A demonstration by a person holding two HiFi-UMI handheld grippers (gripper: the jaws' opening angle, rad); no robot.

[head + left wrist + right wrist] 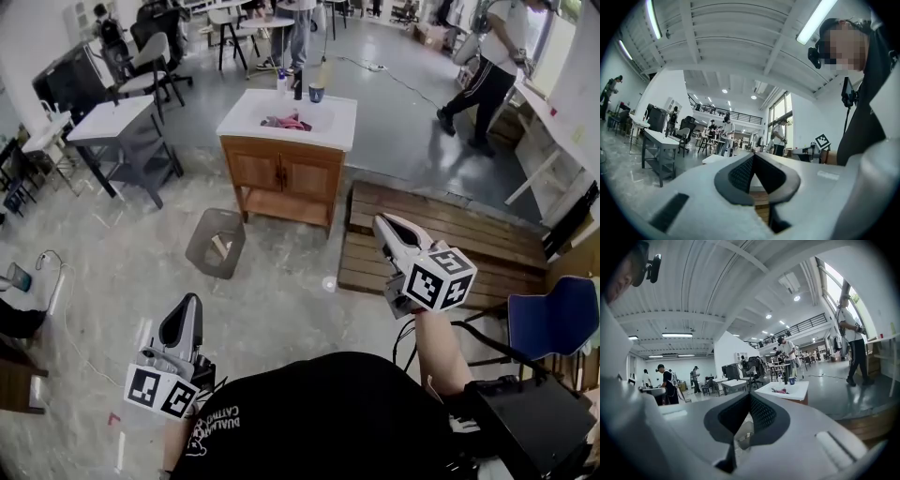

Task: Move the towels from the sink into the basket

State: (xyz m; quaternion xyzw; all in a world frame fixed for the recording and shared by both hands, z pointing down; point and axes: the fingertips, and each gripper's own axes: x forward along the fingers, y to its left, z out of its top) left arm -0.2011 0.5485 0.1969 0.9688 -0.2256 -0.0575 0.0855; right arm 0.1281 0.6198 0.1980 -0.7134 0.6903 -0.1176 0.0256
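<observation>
Pink and dark towels [286, 122] lie in the white sink [323, 133] on a wooden cabinet, far ahead of me across the floor. They also show as a small heap of towels [780, 391] in the right gripper view. A grey basket [216, 242] stands on the floor in front of the cabinet, to its left. My left gripper [190, 302] is low at the left, its jaws together and holding nothing [753, 157]. My right gripper [384, 223] is raised at the right, pointing toward the sink, shut and holding nothing [750, 394]. Both are far from the towels.
Bottles [298, 86] and a cup [316, 93] stand on the sink's back edge. A wooden pallet [450, 239] lies right of the cabinet, with a blue chair [553, 319] nearer. A grey table [117, 122] stands at the left. A person [487, 66] walks at the far right.
</observation>
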